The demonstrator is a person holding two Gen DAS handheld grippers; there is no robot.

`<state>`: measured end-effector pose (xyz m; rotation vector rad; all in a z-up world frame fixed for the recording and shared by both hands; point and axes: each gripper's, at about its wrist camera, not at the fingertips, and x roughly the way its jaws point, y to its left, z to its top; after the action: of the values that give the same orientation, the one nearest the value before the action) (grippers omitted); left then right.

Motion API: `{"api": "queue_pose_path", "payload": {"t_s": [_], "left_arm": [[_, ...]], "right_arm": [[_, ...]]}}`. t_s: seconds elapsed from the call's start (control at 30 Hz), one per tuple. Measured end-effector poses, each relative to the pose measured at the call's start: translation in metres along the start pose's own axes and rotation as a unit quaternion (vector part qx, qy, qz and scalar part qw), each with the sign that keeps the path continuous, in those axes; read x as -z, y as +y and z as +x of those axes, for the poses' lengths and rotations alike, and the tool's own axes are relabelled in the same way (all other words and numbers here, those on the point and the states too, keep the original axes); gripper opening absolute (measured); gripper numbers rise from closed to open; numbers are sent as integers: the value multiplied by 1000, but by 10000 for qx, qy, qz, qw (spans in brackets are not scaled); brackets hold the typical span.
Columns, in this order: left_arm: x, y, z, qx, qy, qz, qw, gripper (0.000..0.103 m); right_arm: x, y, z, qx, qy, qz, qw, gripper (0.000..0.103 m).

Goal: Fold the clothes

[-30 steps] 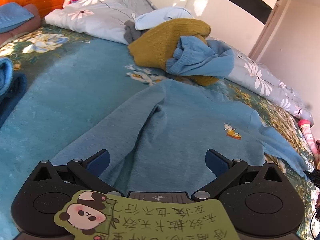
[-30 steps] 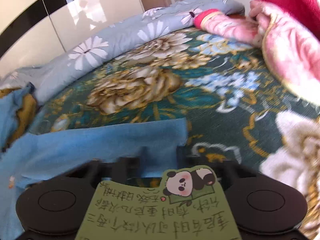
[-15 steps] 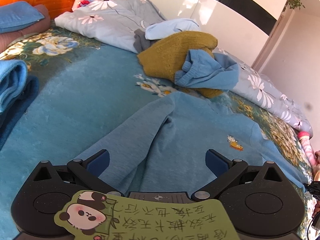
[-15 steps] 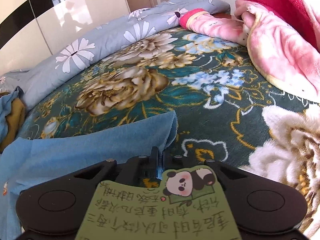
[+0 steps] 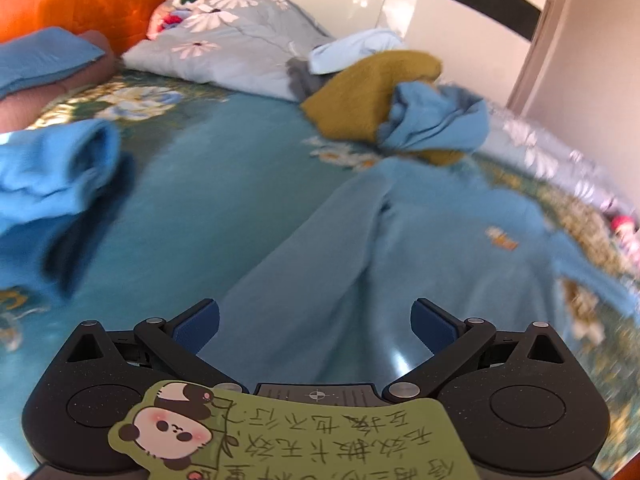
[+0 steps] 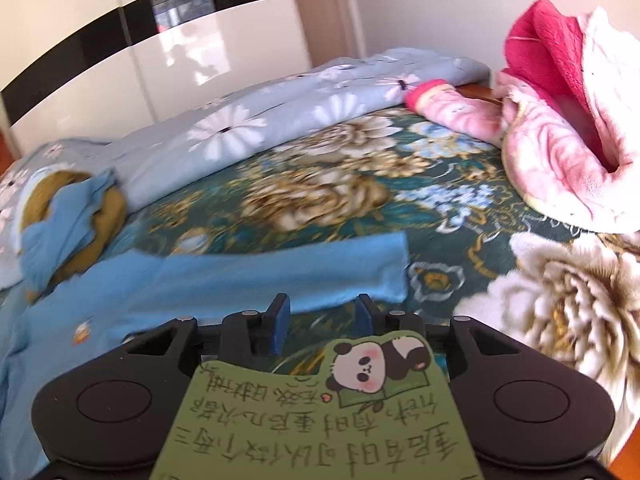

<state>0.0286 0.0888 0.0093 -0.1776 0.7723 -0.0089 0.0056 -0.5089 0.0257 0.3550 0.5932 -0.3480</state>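
Note:
A blue long-sleeved top (image 5: 420,248) with a small yellow chest emblem lies spread on the bed. In the left wrist view my left gripper (image 5: 315,320) is open and empty above its near sleeve. In the right wrist view the top's other sleeve (image 6: 304,272) lies stretched flat to the right. My right gripper (image 6: 322,314) is open just behind that sleeve, with nothing between its blue pads.
A pile of mustard and blue clothes (image 5: 400,112) lies beyond the top. Folded blue garments (image 5: 52,176) lie at the left. A grey daisy quilt (image 5: 232,52) runs along the wall. A pink blanket (image 6: 560,152) is heaped at the right. The floral bedspread (image 6: 320,196) covers the bed.
My right gripper has opened, let go of the sleeve cuff and drawn back; the sleeve now lies flat. My left gripper has pulled back and swung left, still open.

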Motion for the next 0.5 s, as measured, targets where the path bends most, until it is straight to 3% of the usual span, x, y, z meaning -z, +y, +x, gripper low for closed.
{"api": "queue_pose_path", "payload": {"t_s": [0.2, 0.33, 0.43, 0.5], "left_arm": [[28, 50, -5, -318, 98, -472, 9983, 100], [37, 52, 7, -49, 179, -448, 9988, 96], [43, 48, 18, 10, 230, -554, 9982, 86], [46, 46, 19, -27, 83, -610, 9981, 71]], "right_arm": [[16, 32, -29, -108, 70, -154, 9998, 42], [19, 53, -40, -176, 72, -230, 9996, 43], [19, 69, -48, -250, 35, -254, 9994, 43], [18, 79, -53, -280, 8, -342, 9990, 44]]}}
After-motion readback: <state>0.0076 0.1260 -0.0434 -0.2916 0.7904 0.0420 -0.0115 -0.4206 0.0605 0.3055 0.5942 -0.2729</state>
